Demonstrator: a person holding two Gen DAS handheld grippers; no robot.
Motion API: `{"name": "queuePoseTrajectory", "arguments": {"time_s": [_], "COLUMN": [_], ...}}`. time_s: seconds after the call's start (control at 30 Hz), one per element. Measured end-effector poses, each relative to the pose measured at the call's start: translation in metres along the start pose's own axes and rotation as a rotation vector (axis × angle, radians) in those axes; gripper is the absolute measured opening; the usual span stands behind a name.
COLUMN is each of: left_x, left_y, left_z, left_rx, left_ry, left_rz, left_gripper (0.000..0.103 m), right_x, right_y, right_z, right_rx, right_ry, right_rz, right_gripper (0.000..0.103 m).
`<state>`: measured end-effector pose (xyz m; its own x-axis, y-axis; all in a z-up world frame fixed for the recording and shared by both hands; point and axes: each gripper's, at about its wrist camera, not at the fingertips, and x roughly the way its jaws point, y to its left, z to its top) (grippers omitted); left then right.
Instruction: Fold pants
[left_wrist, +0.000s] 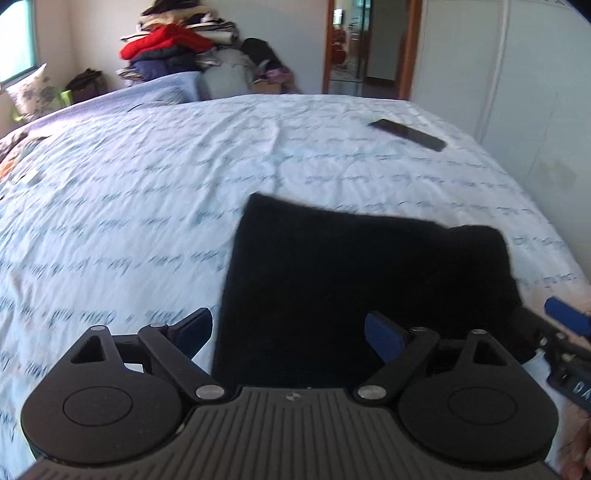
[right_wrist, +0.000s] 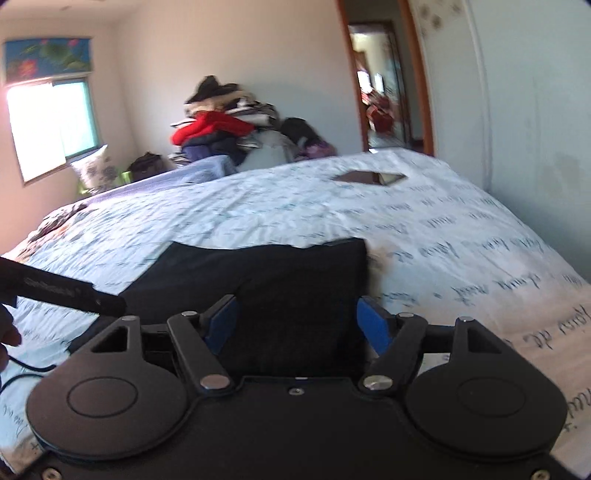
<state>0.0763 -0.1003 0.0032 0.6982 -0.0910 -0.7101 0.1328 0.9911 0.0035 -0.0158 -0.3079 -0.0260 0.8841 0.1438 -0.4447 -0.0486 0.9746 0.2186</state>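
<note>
The black pants (left_wrist: 369, 269) lie folded into a compact rectangle on the white bedsheet (left_wrist: 147, 192), near the front edge of the bed. My left gripper (left_wrist: 288, 336) is open over the near left edge of the pants and holds nothing. My right gripper (right_wrist: 295, 325) is open over the near edge of the pants (right_wrist: 280, 288) and holds nothing. The right gripper's blue fingers (left_wrist: 569, 317) show at the right edge of the left wrist view. The left gripper's body (right_wrist: 62, 291) shows at the left of the right wrist view.
A black phone (left_wrist: 406, 133) lies on the sheet beyond the pants, also in the right wrist view (right_wrist: 369, 178). A pile of clothes (left_wrist: 173, 48) stands beyond the bed's far side. A white wardrobe (left_wrist: 517, 74) lines the right. A doorway (right_wrist: 380, 92) opens at the back.
</note>
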Motion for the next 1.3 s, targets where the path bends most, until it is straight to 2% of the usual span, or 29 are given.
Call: {"name": "queuePoseTrajectory", "arguments": {"time_s": [0.07,0.2,0.23,0.3,0.43,0.57,0.67,0.8,0.87,0.9,0.97,1.0,1.07,1.2,1.3], "left_x": [0.008,0.022,0.025,0.033,0.055,0.082,0.089,0.090,0.093,0.095,0.095,0.094,0.095,0.109,0.119], "left_y": [-0.017,-0.059,-0.068,-0.090,-0.126,-0.145,-0.149,-0.166,-0.177,-0.180,-0.171,-0.161,-0.137,-0.088,-0.067], "left_z": [0.013,0.029,0.031,0.037,0.048,0.055,0.061,0.073,0.075,0.078,0.087,0.094,0.104,0.111,0.104], "left_rx": [0.043,0.172,0.206,0.291,0.432,0.477,0.488,0.549,0.608,0.623,0.574,0.529,0.438,0.290,0.233], "left_ry": [0.019,0.013,0.003,-0.009,-0.015,0.020,0.013,0.003,-0.021,-0.042,-0.081,-0.082,-0.035,0.132,0.165], "left_rz": [-0.017,-0.057,-0.056,-0.049,-0.056,-0.050,-0.053,-0.092,-0.073,-0.040,0.016,0.015,-0.046,-0.210,-0.214], "left_gripper": [0.092,0.092,0.092,0.092,0.093,0.091,0.093,0.096,0.097,0.096,0.096,0.097,0.097,0.096,0.094], "right_x": [-0.006,-0.021,-0.024,-0.027,-0.017,0.005,0.010,0.021,0.032,0.038,0.053,0.059,0.072,0.100,0.124], "right_y": [-0.011,-0.032,-0.034,-0.033,-0.025,-0.018,-0.018,-0.035,-0.040,-0.043,-0.047,-0.049,-0.053,-0.066,-0.083], "right_z": [-0.003,-0.010,-0.010,-0.010,-0.007,-0.007,-0.001,0.010,0.014,0.017,0.023,0.027,0.033,0.041,0.038], "right_rx": [0.025,0.105,0.113,0.109,0.065,0.013,-0.013,0.045,0.082,0.100,0.120,0.124,0.145,0.236,0.374], "right_ry": [-0.016,-0.022,-0.026,-0.031,0.005,0.065,0.060,0.059,0.064,0.063,0.066,0.063,0.072,0.103,0.149], "right_rz": [-0.013,0.032,0.053,0.094,0.146,0.128,0.108,0.122,0.157,0.171,0.189,0.199,0.234,0.354,0.427], "right_gripper": [0.073,0.070,0.064,0.057,0.055,0.053,0.053,0.053,0.053,0.053,0.053,0.053,0.053,0.053,0.050]}}
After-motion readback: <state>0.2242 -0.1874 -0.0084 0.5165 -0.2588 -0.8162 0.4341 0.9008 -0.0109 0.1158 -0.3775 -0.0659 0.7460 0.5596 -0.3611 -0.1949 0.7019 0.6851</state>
